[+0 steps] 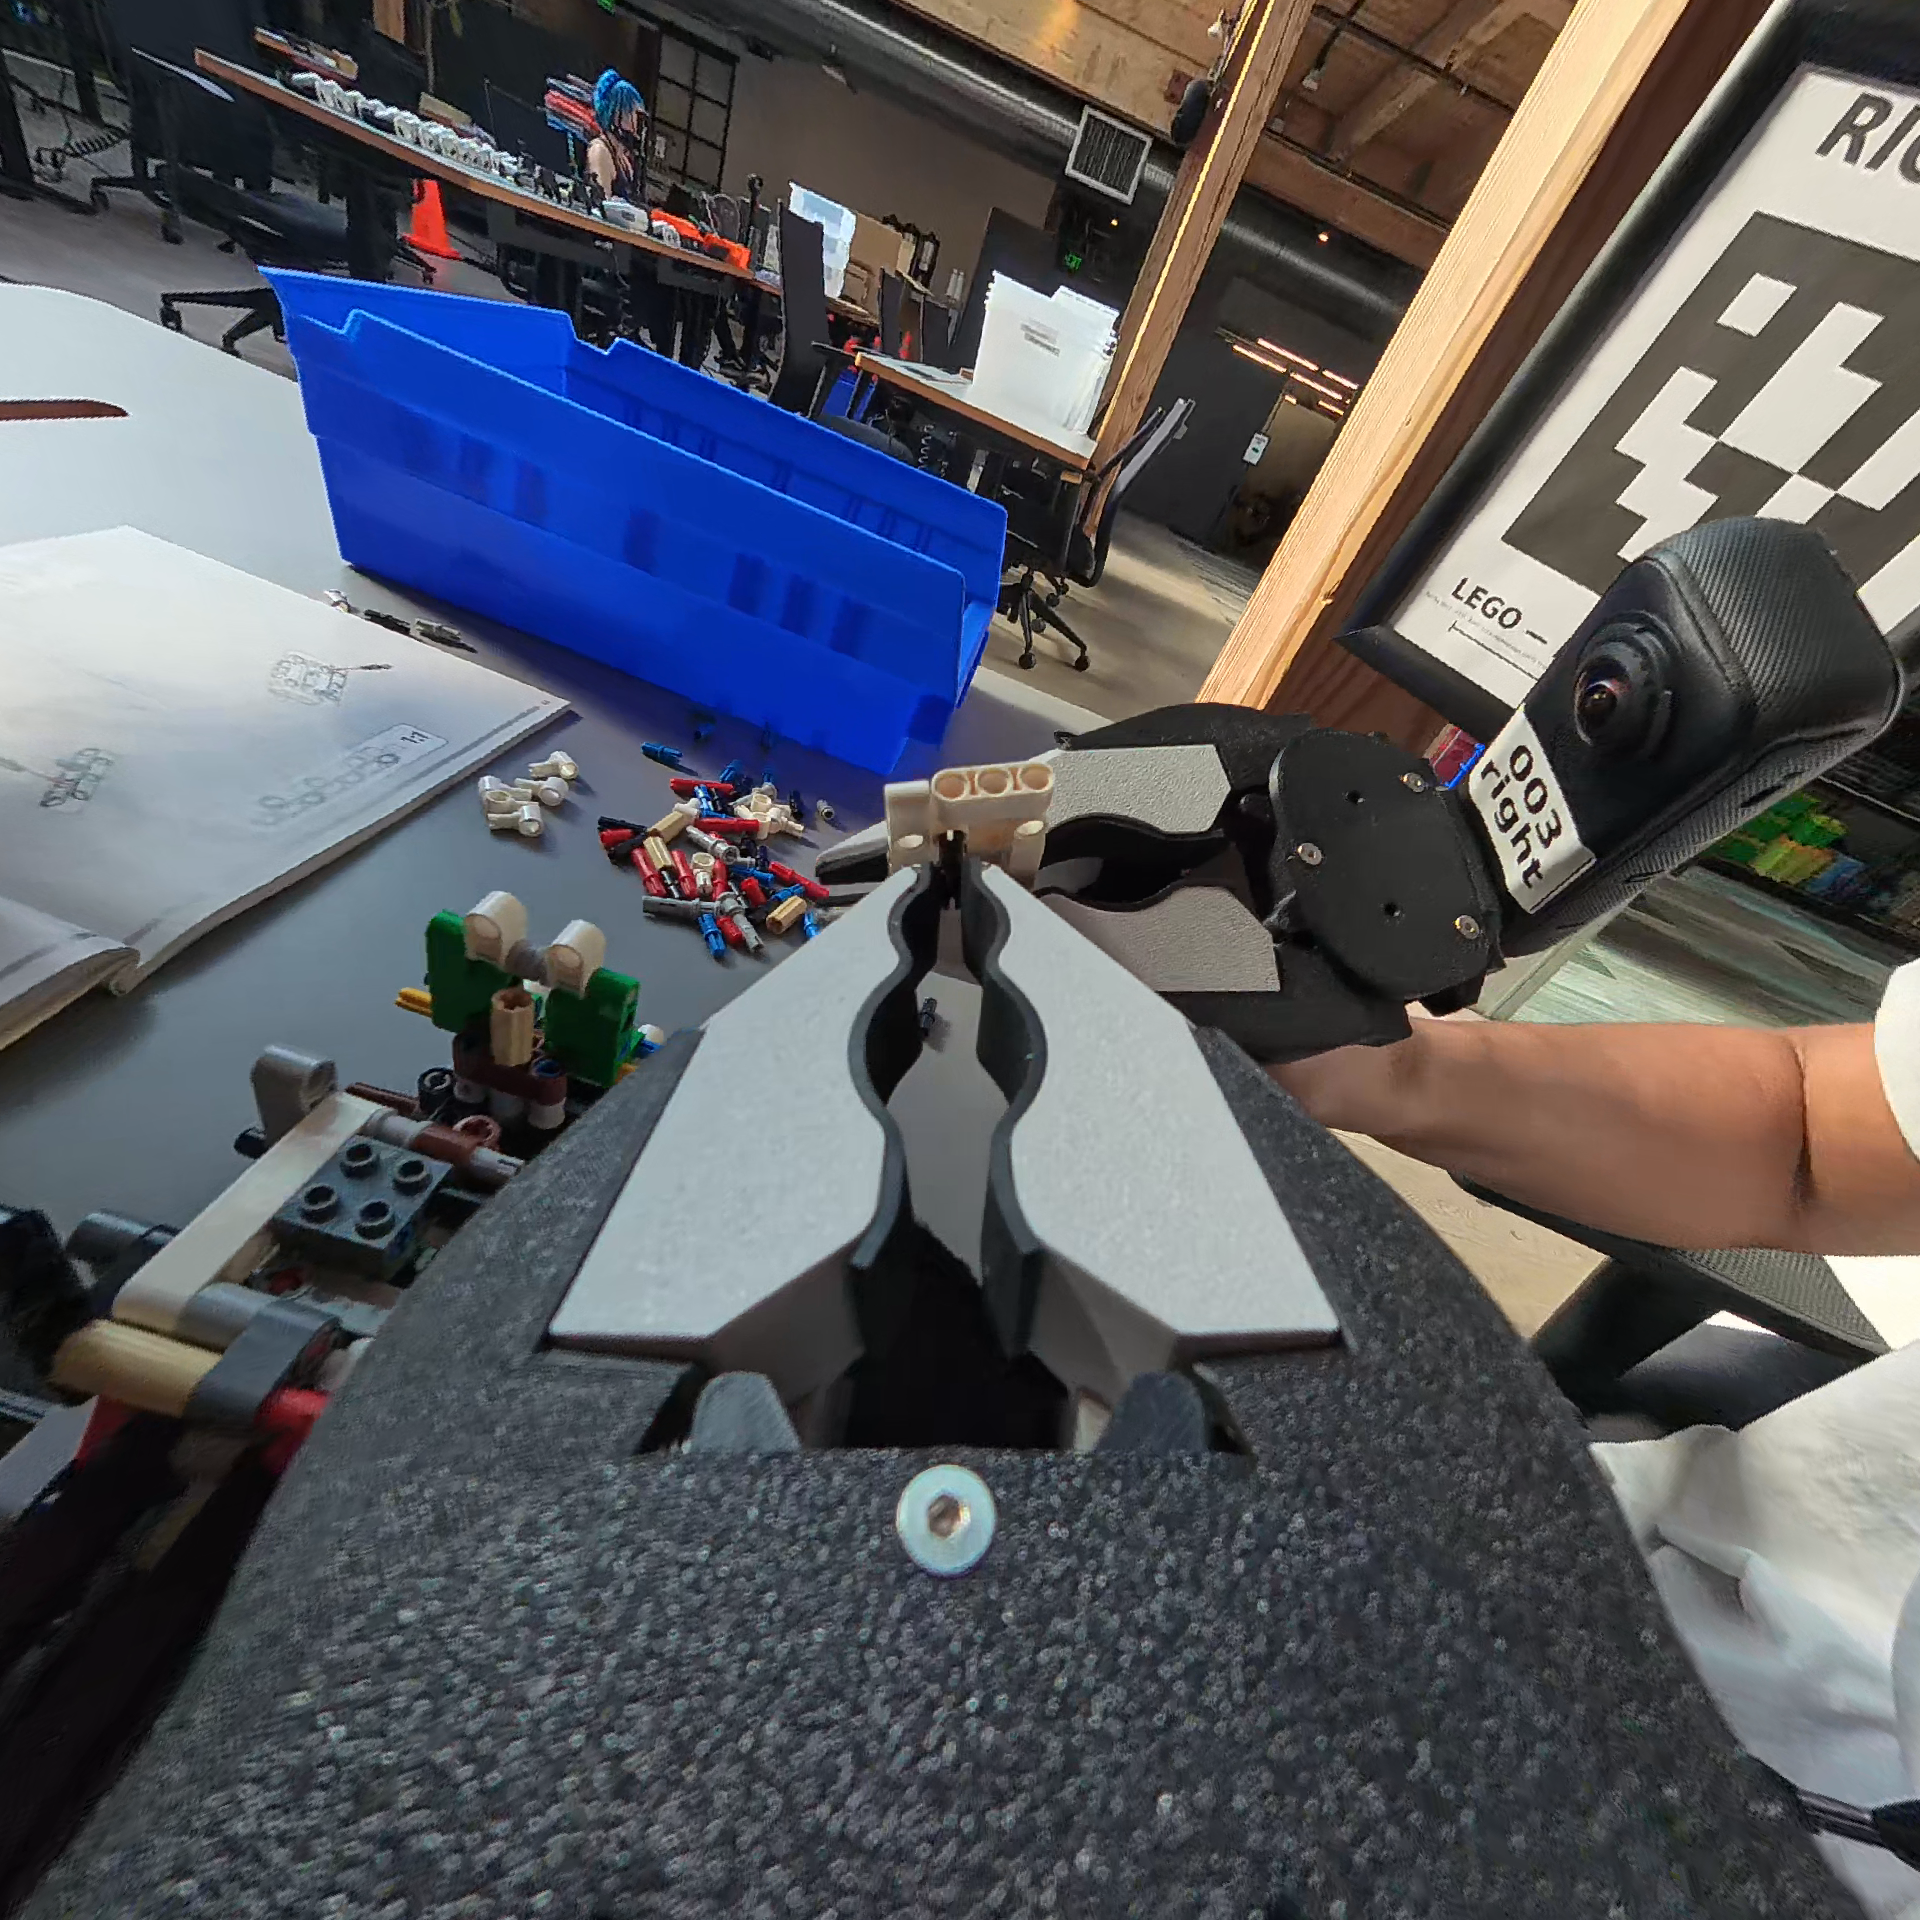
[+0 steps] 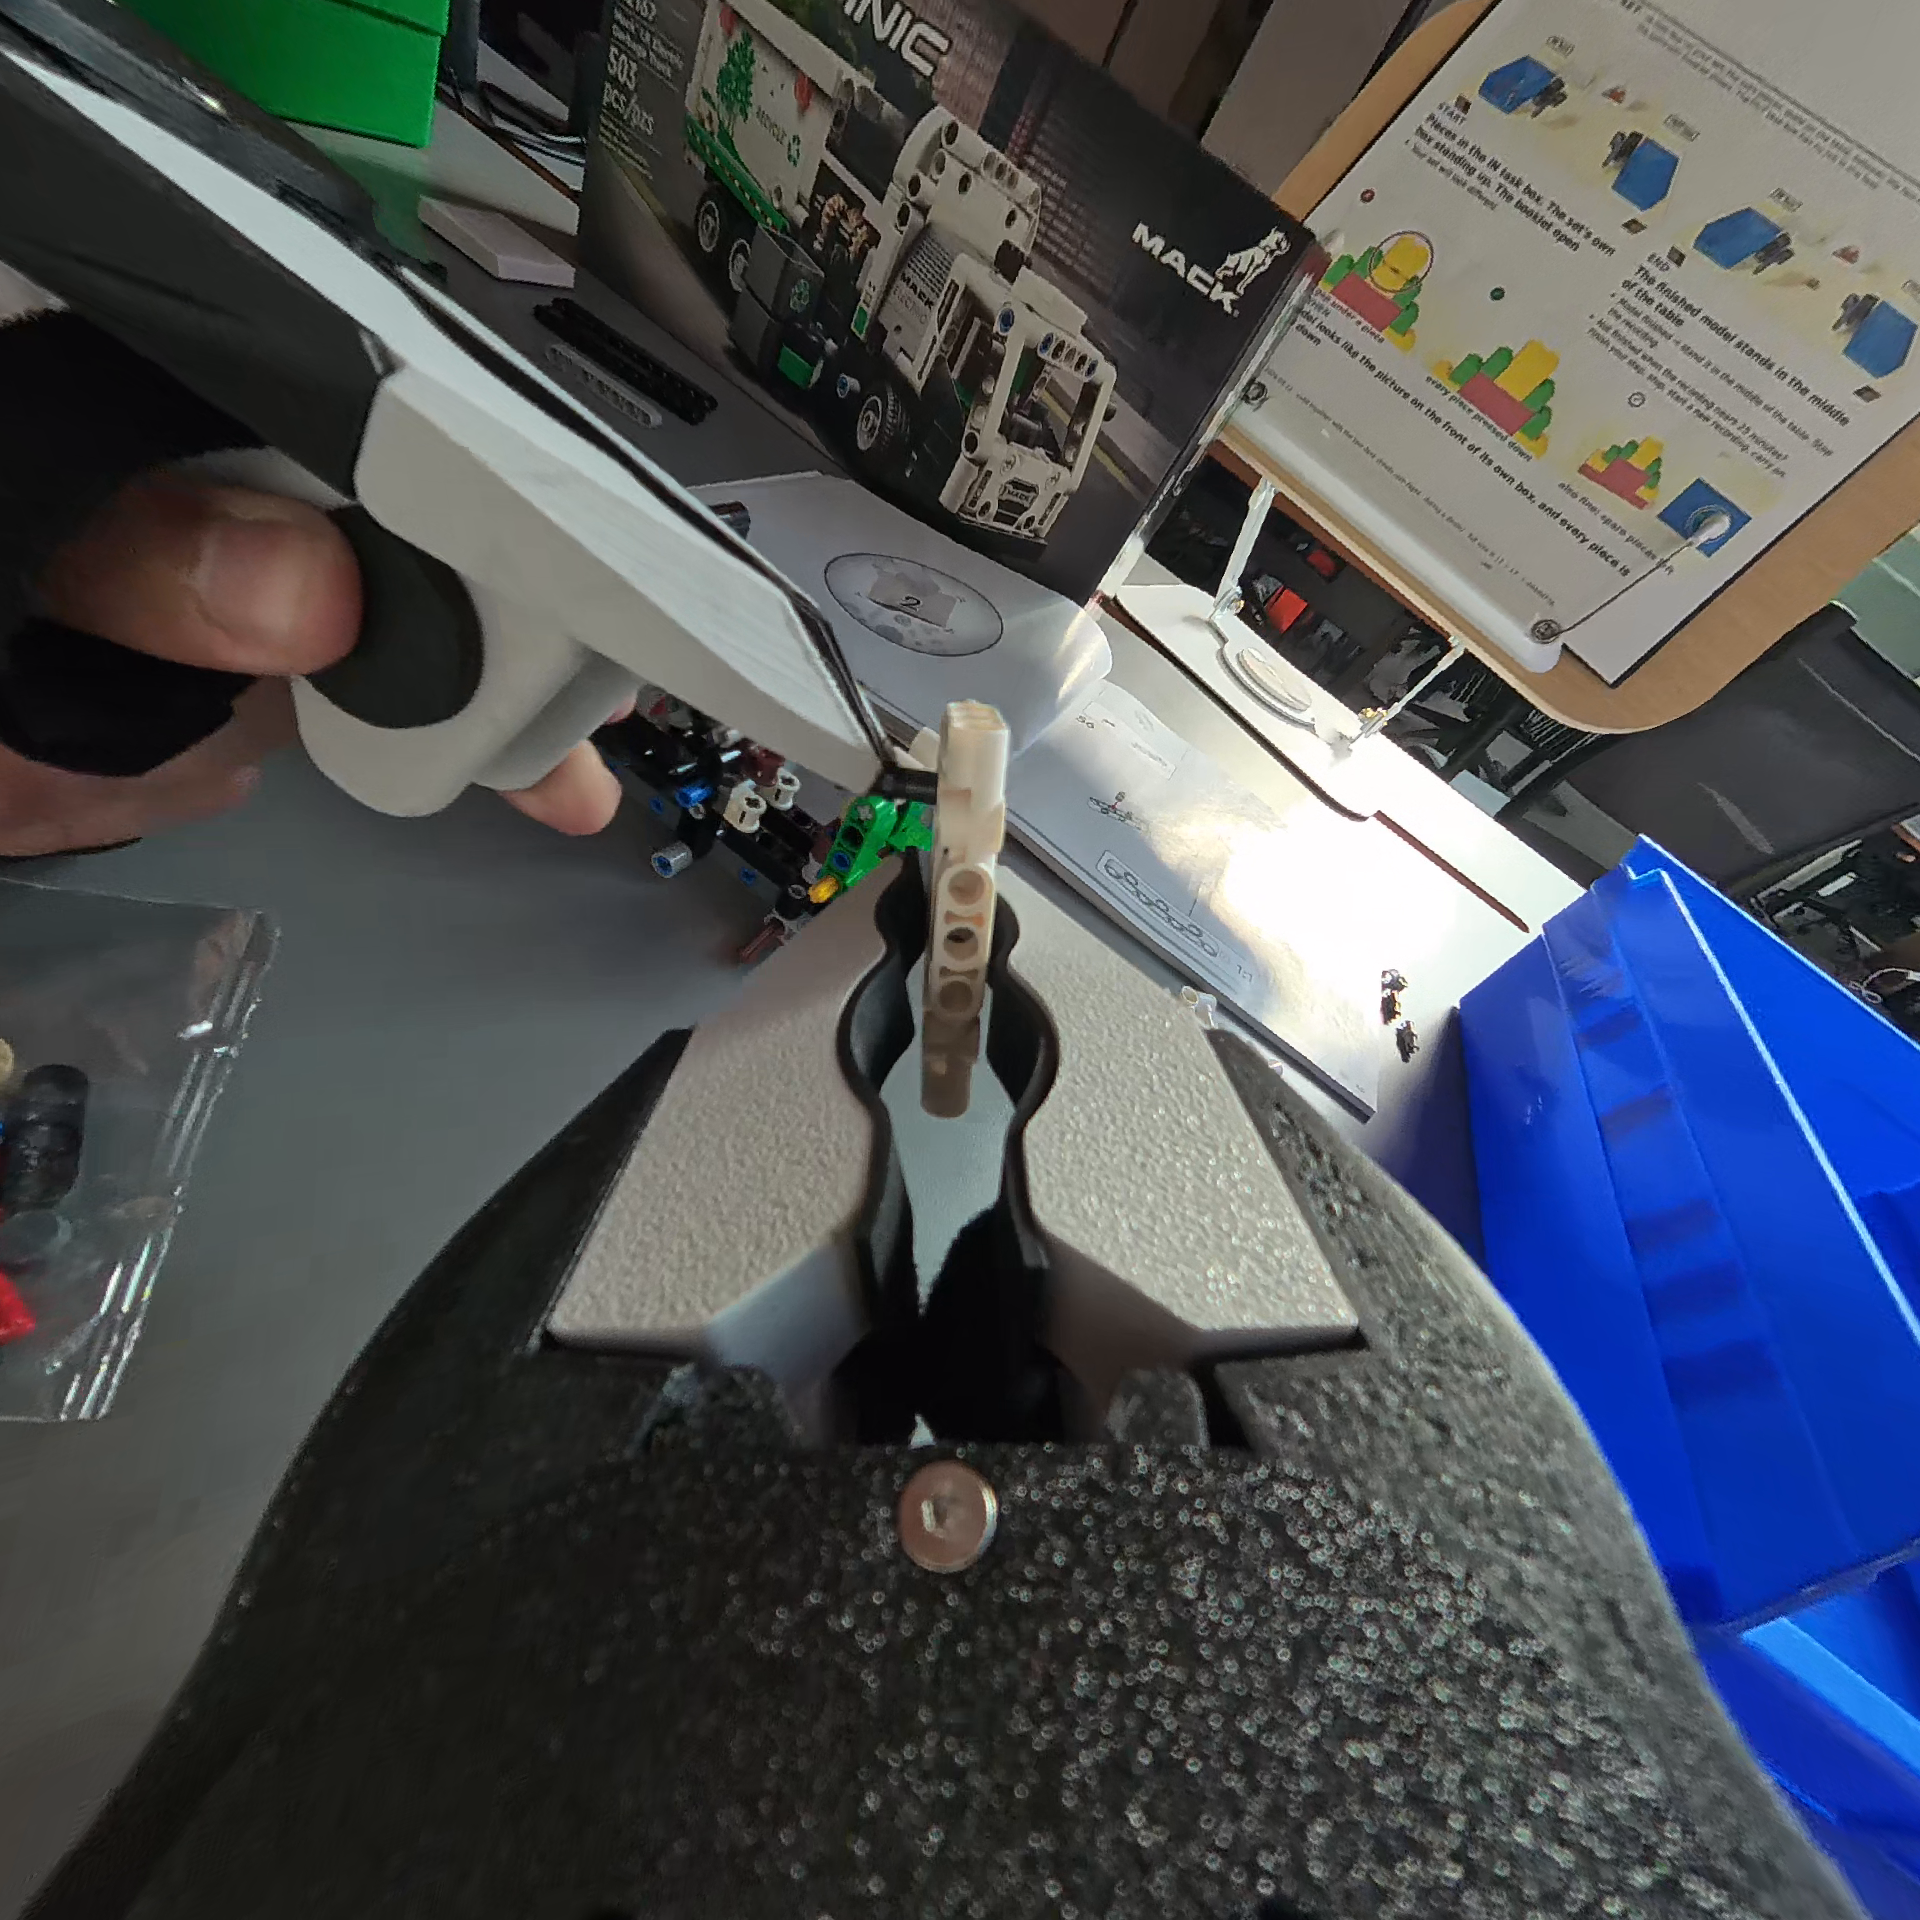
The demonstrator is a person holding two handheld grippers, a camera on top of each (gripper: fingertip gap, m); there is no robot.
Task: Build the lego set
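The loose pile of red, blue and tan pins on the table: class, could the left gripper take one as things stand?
Probably not yet: the left gripper is shut on a small black pin, though the pile lies uncovered.

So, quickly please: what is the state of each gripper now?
Left gripper: closed on a small black pin.
Right gripper: closed on a white beam.

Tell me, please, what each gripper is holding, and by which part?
The right gripper clamps a cream holed beam by its long flat sides. The left gripper pinches a small black pin by one end at its fingertips.
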